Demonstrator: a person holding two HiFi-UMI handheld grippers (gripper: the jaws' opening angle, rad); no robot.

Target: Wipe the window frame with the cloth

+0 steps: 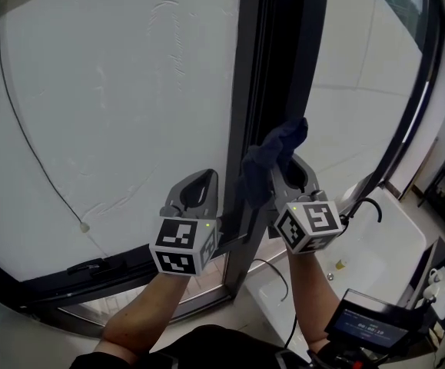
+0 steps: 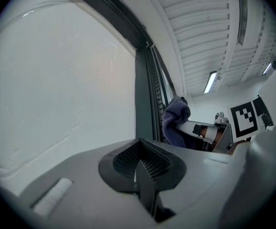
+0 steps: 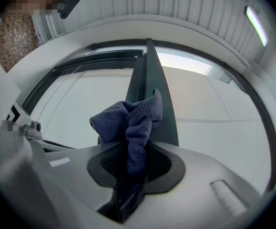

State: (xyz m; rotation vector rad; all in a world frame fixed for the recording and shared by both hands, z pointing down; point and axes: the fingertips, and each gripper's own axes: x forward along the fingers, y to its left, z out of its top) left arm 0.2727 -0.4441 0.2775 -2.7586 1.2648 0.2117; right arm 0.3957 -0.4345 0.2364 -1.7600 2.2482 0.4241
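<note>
A dark vertical window frame (image 1: 272,68) runs down the middle between two white panes. My right gripper (image 1: 290,177) is shut on a dark blue cloth (image 1: 278,151), which bunches up above its jaws and lies against the frame. In the right gripper view the cloth (image 3: 130,123) hangs out of the shut jaws of the right gripper (image 3: 129,173), with the frame (image 3: 149,87) straight behind it. My left gripper (image 1: 197,191) sits just left of the frame, shut and empty. The left gripper (image 2: 141,168) sees the frame (image 2: 145,99) and the cloth (image 2: 175,119) to its right.
A dark bottom rail with a handle (image 1: 90,267) runs under the left pane. A thin cord ends in a small bob (image 1: 84,227) against that pane. At lower right are a white ledge (image 1: 387,241) and a device with a lit screen (image 1: 366,327).
</note>
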